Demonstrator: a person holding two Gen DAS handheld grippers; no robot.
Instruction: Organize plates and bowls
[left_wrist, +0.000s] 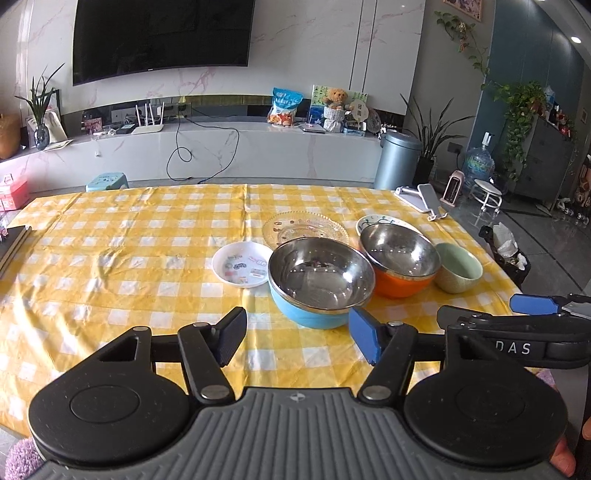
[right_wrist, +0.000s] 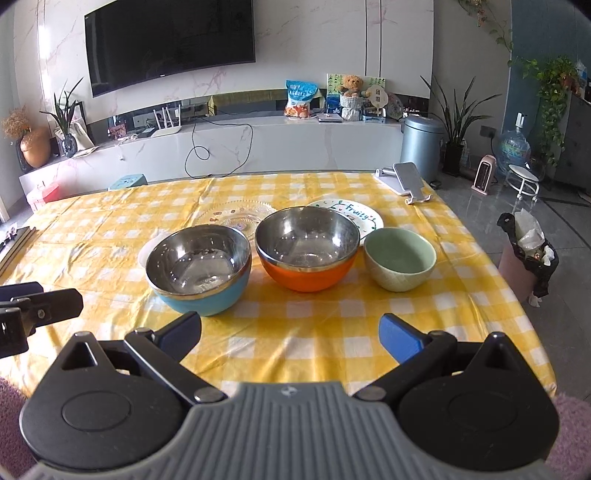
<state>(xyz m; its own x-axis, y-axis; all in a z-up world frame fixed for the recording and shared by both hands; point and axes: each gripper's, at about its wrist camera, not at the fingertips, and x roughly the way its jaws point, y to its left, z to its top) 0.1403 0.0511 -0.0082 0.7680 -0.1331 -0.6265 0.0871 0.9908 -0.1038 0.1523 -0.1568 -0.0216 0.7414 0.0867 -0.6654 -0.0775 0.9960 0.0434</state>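
On the yellow checked tablecloth (left_wrist: 110, 258) stand a blue steel-lined bowl (left_wrist: 319, 282) (right_wrist: 199, 273), an orange steel-lined bowl (left_wrist: 400, 260) (right_wrist: 306, 251) and a small green bowl (left_wrist: 458, 267) (right_wrist: 400, 258) in a row. Behind them lie a clear glass plate (left_wrist: 304, 227) (right_wrist: 232, 216), a small white plate (left_wrist: 242, 264) and a white "Fruity" plate (right_wrist: 354, 214) (left_wrist: 380, 221). My left gripper (left_wrist: 297, 338) is open just short of the blue bowl, nothing between its pads. My right gripper (right_wrist: 291, 338) is open in front of the orange bowl, empty.
A phone on a white stand (right_wrist: 404, 181) sits at the table's far right corner. Dark books (left_wrist: 11, 243) lie at the left edge. A bin with a black bag (right_wrist: 528, 254) stands on the floor to the right. The right gripper's fingers (left_wrist: 535, 304) show at the left wrist view's right side.
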